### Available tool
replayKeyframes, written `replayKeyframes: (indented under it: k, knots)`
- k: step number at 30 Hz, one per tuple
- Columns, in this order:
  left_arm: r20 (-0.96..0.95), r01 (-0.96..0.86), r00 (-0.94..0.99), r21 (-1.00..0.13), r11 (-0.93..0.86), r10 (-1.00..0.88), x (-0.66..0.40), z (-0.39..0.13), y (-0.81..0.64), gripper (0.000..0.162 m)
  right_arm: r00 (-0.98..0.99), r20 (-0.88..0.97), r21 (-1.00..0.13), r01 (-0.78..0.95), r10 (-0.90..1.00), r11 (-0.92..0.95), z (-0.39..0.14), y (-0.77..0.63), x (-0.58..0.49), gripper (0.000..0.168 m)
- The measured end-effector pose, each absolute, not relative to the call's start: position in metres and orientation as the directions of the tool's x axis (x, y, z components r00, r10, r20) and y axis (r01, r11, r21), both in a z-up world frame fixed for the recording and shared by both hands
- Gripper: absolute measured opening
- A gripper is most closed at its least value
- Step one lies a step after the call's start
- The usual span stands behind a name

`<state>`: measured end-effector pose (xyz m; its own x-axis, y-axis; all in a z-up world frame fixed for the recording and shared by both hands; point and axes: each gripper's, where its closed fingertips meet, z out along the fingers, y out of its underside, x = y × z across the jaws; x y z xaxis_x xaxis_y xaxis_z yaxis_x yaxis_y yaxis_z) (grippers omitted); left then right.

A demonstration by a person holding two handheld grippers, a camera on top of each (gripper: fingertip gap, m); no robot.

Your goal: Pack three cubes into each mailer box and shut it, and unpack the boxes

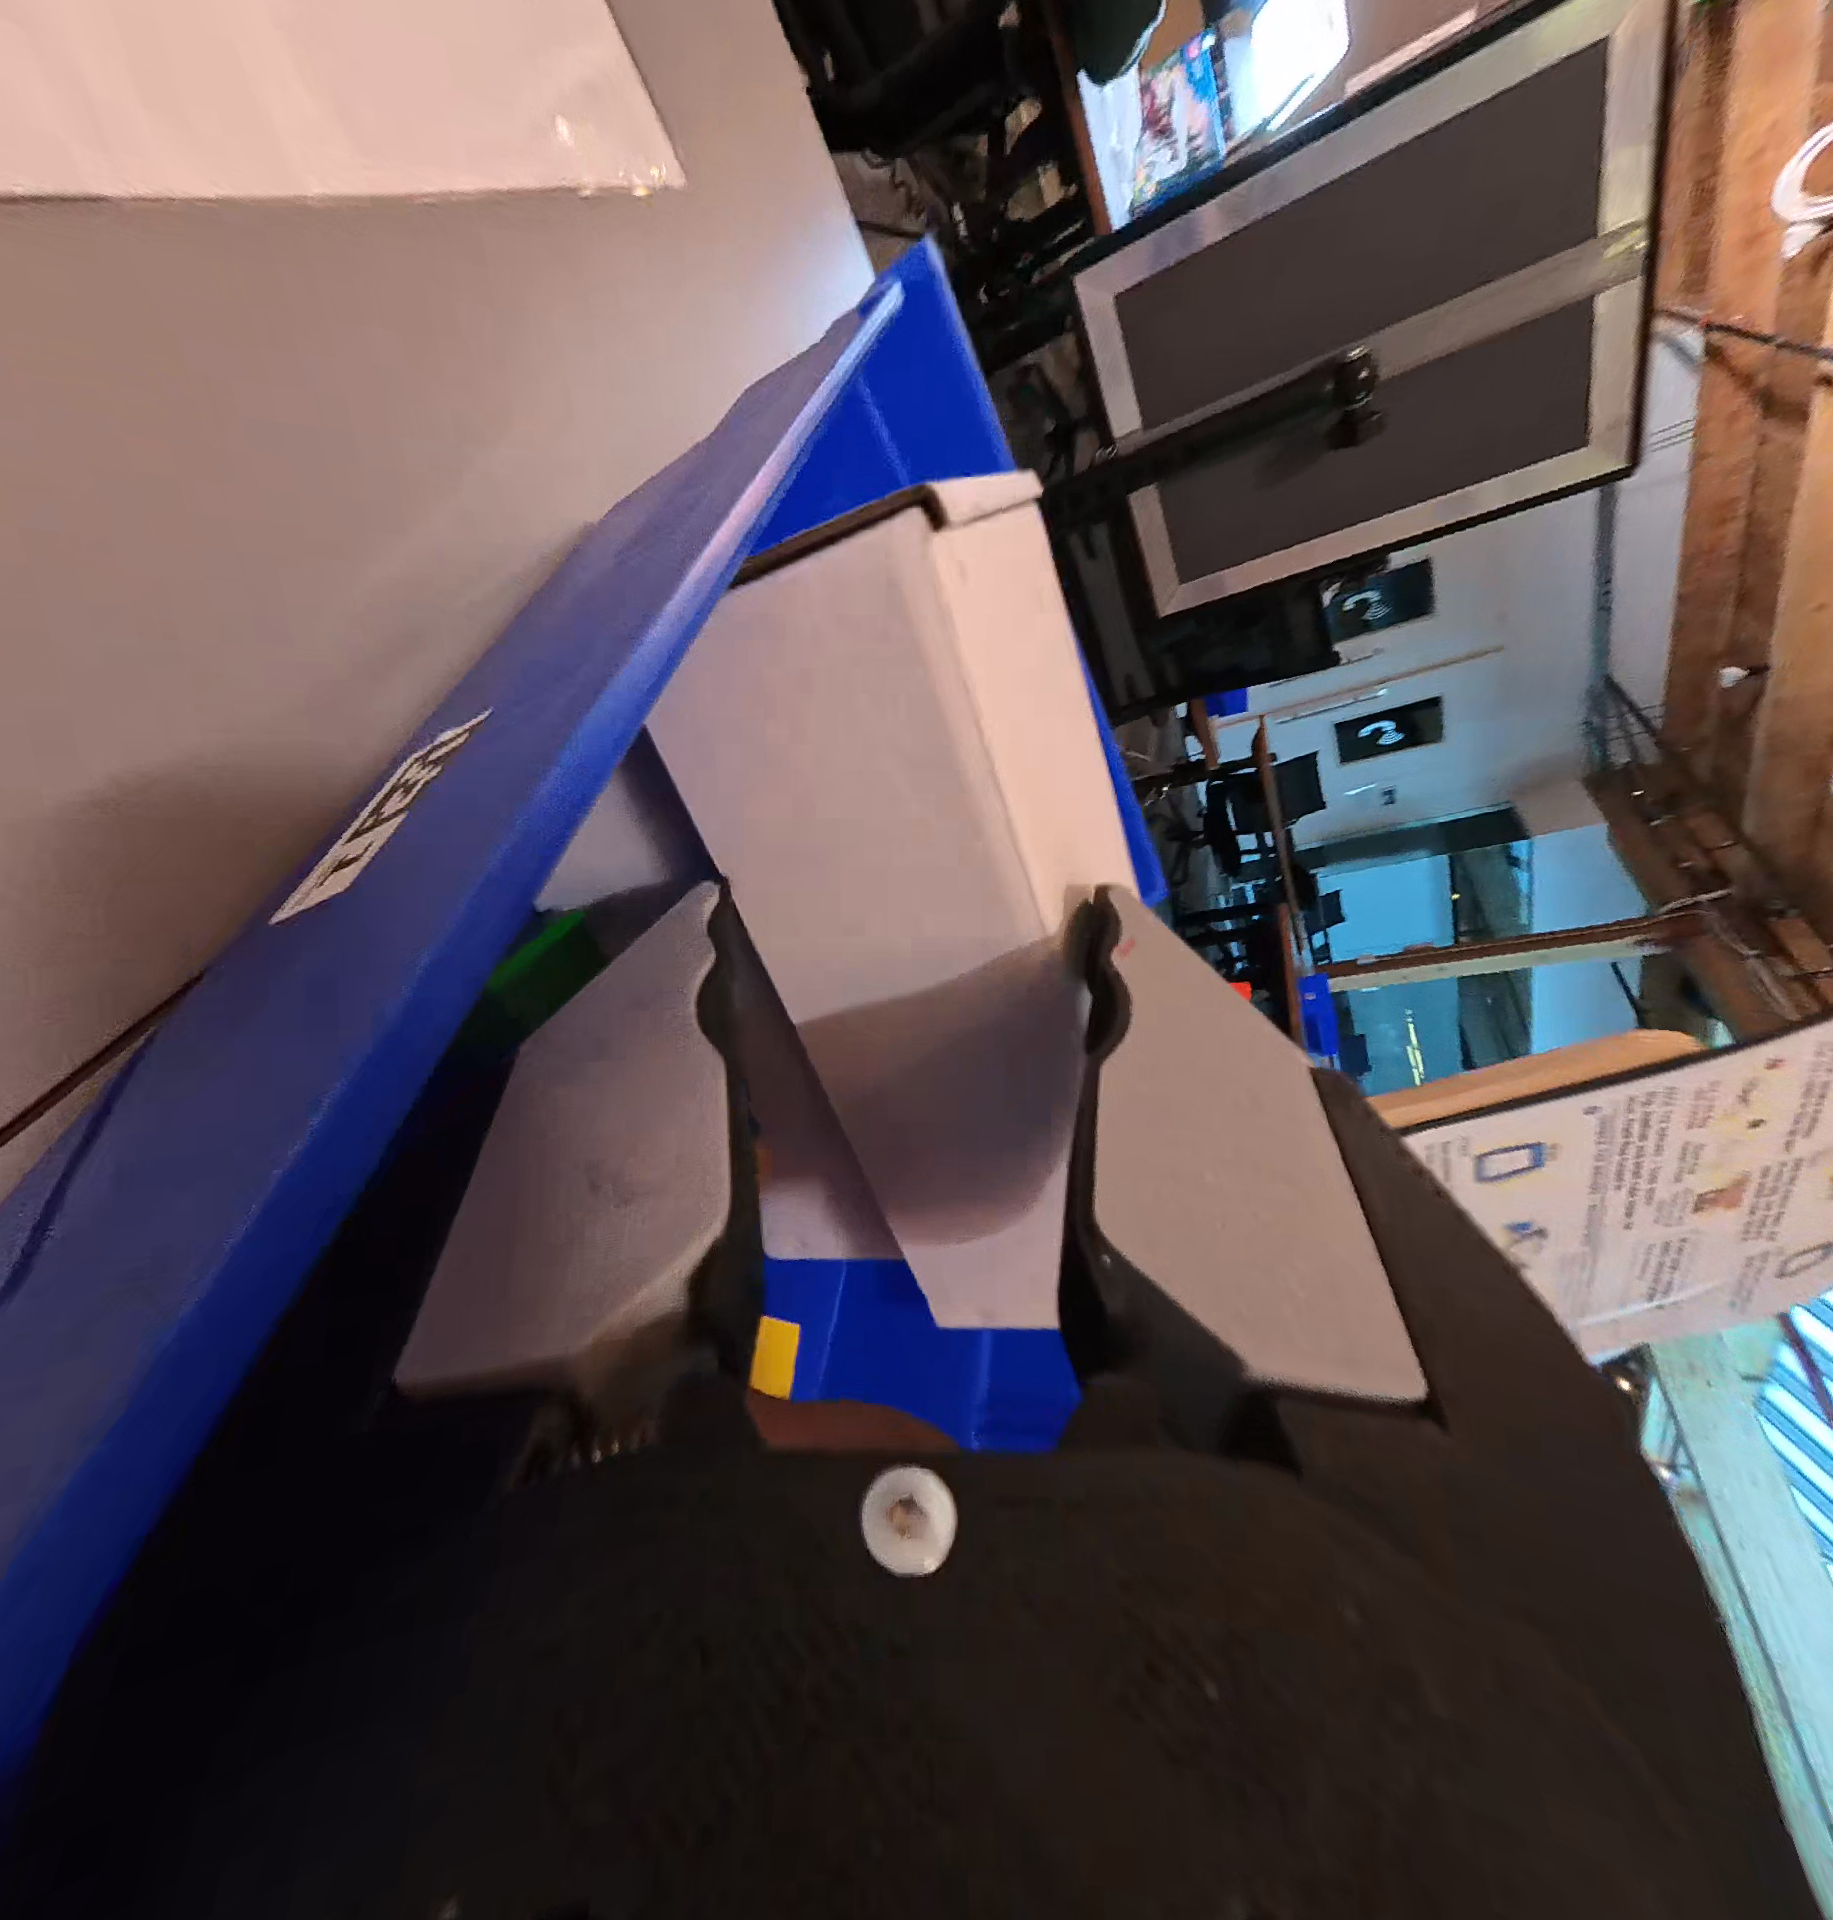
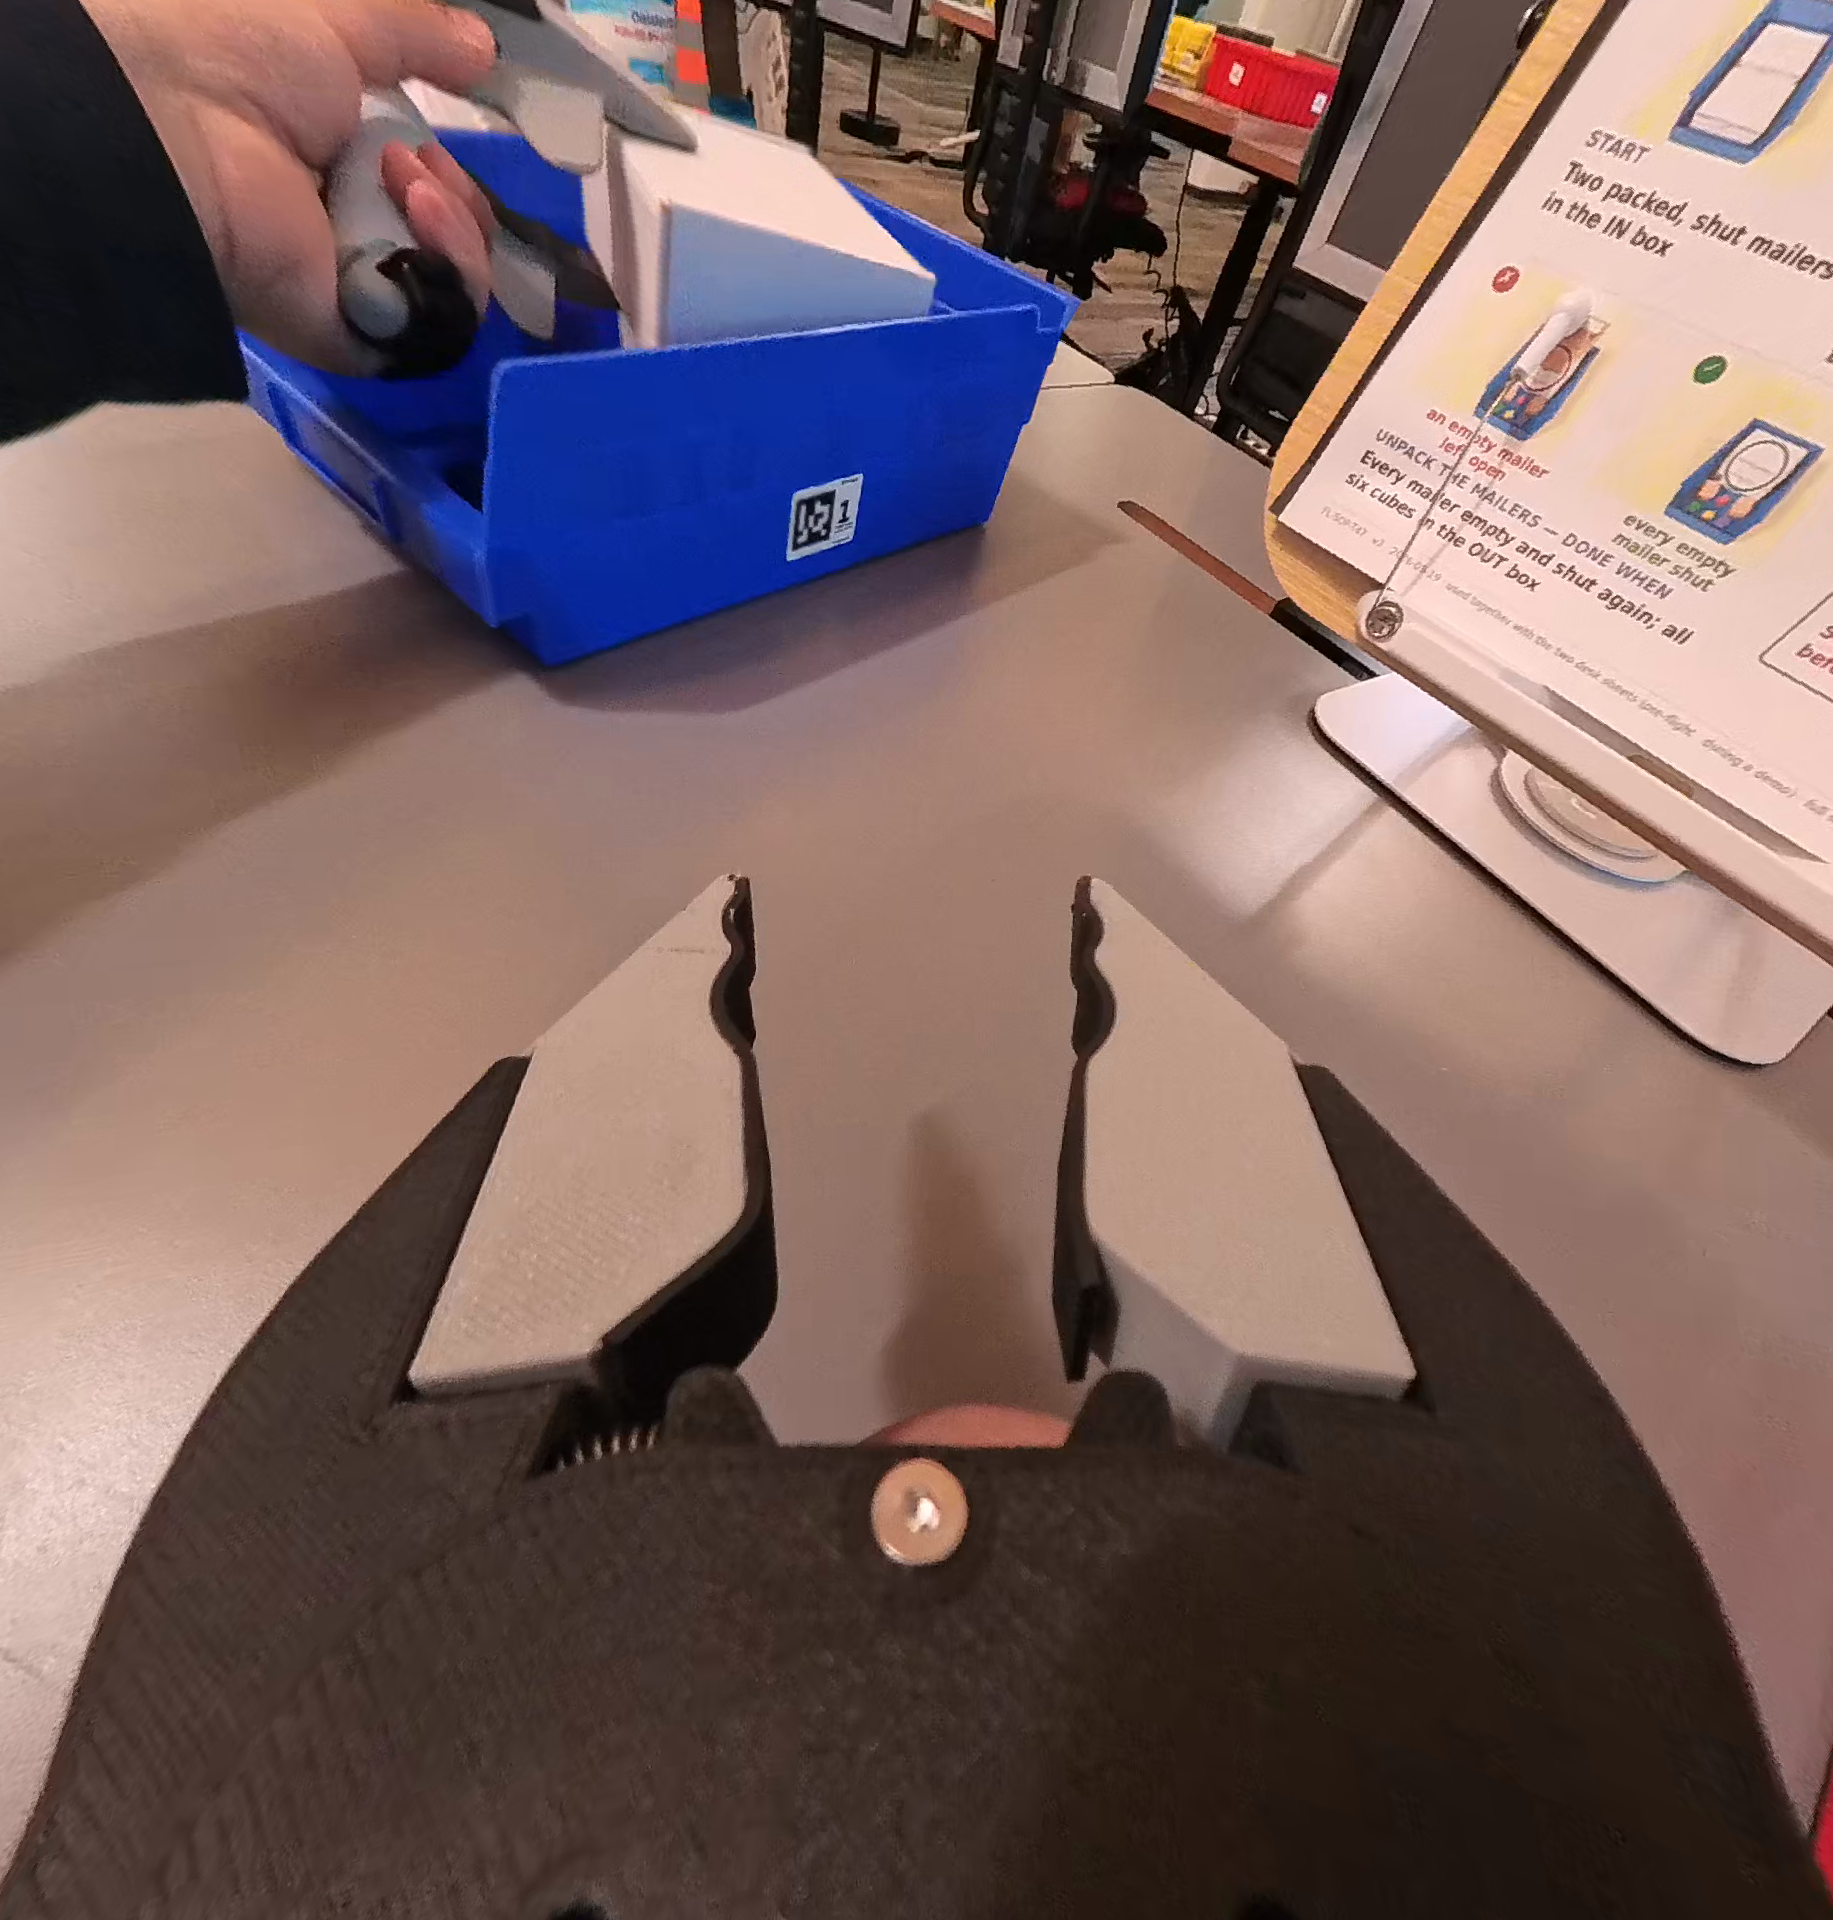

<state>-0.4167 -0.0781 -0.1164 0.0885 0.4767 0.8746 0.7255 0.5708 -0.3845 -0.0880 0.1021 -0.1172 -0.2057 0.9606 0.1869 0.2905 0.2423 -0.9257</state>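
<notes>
A white mailer box stands tilted in the blue bin. My left gripper has a finger on each side of the mailer and grips it. A green cube and a yellow cube show low in the bin beside the fingers. In the right wrist view the same mailer leans up out of the bin, with the left gripper and a hand on it. My right gripper is open and empty, low over the grey table in front of the bin.
An instruction board on a white stand stands at the right of the table. A tag sticker is on the bin's front wall. Chairs, desks and screens are behind the table. One gripper's finger ends stand about 40 cm off the other's.
</notes>
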Motion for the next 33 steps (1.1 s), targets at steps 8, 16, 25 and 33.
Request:
replayKeyframes:
  k: [8, 16, 25, 33]
  knots:
    - [0.826, 0.653, 0.193, -0.512, 0.559, 0.53, -0.413, -0.083, -0.09, 0.063, -0.205, 0.194, -0.924, 0.291, 0.959, 0.249, -0.118, 0.102, -0.088, 0.059]
    - [0.762, 0.583, 0.309, -0.625, 0.52, 0.569, -0.396, -0.041, -0.092, 0.062, -0.205, 0.191, -0.924, 0.292, 0.96, 0.246, -0.118, 0.102, -0.088, 0.059]
    - [0.682, 0.484, 0.609, -0.725, 0.491, 0.406, -0.301, 0.063, -0.043, 0.062, -0.209, 0.182, -0.93, 0.279, 0.961, 0.237, -0.113, 0.103, -0.087, 0.061]
    - [0.608, 0.448, 0.714, -0.778, 0.441, 0.348, -0.191, 0.03, 0.036, 0.061, -0.099, 0.134, -0.988, 0.058, 0.986, 0.14, -0.053, 0.147, -0.065, 0.055]
